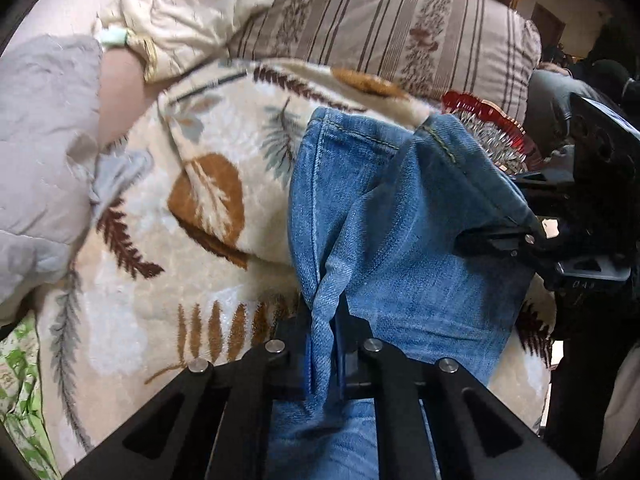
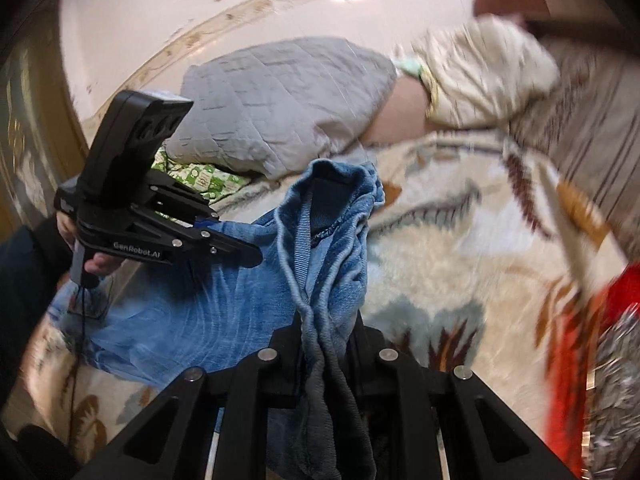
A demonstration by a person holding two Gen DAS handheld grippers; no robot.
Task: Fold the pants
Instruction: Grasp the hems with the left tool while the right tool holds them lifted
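The blue denim pants [image 1: 400,220] lie bunched over a cream leaf-print blanket [image 1: 168,208] on a bed. My left gripper [image 1: 324,320] is shut on a fold of the denim at the bottom of the left wrist view. My right gripper [image 1: 516,228] shows at the right of that view, shut on the pants' hemmed edge. In the right wrist view my right gripper [image 2: 328,320] pinches a gathered ridge of the pants [image 2: 320,240], and my left gripper [image 2: 240,254] grips the denim at the left. The cloth hangs lifted between both grippers.
A grey quilted pillow [image 1: 40,152] lies at the left and a striped cushion [image 1: 384,28] at the back. A cream satin cushion [image 2: 484,76] sits behind. A red and silver thing [image 1: 492,132] lies at the right. A green patterned cloth [image 2: 200,178] peeks under the pillow.
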